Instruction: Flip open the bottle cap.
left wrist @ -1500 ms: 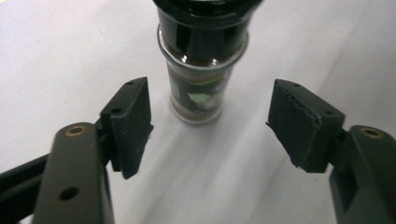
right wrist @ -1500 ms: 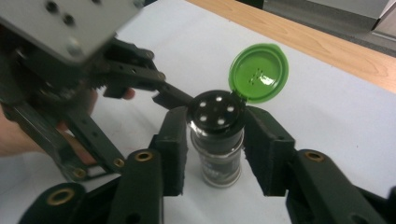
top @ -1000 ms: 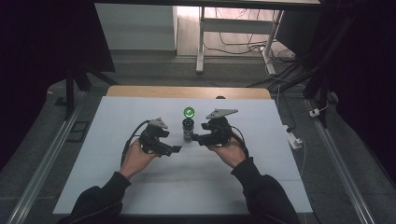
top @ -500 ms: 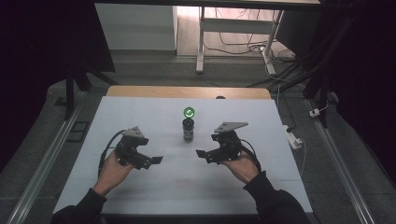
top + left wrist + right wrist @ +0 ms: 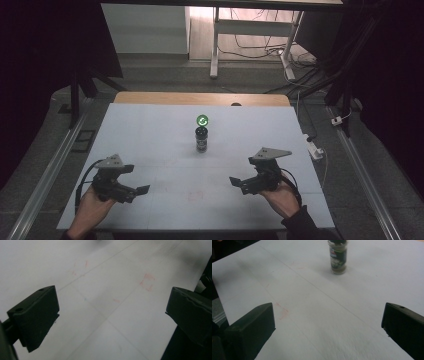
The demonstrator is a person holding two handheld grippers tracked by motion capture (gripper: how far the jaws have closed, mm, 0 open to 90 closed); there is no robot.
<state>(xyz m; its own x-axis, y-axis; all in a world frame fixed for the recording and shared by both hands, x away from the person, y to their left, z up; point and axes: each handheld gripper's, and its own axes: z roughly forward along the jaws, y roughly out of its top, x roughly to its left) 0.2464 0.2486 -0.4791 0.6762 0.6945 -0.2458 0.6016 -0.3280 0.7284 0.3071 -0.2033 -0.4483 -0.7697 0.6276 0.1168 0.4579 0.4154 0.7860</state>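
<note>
Dim room w/ cables on the floor behind; the work surface is a white matte table (image 5: 150, 150) w/ a wooden strip along its far edge. Near the table's middle, toward the far side, stands the small glass spice jar with a dark label and bright green lid (image 5: 201, 135), upright, nothing touching it. Long axis vertical, lid pointing straight up; in the right gripper view the label faces the camera (image 5: 338, 256).

Left gripper (image 5: 141, 189) sits at the near-left, well apart from the jar, jaws wide apart, nothing between them. Right gripper (image 5: 234, 181) at the near-right, also well apart; its jaws have just been opening and stand wide, nothing between them. Both point inward across the table.

Risks, as I judge: the jar is tall and narrow on a slick surface, so a sideways knock from a jaw or trailing cable on any re-approach could tip it and let it roll toward an edge. A one-sided jaw contact would push it over rather than grip it.
</note>
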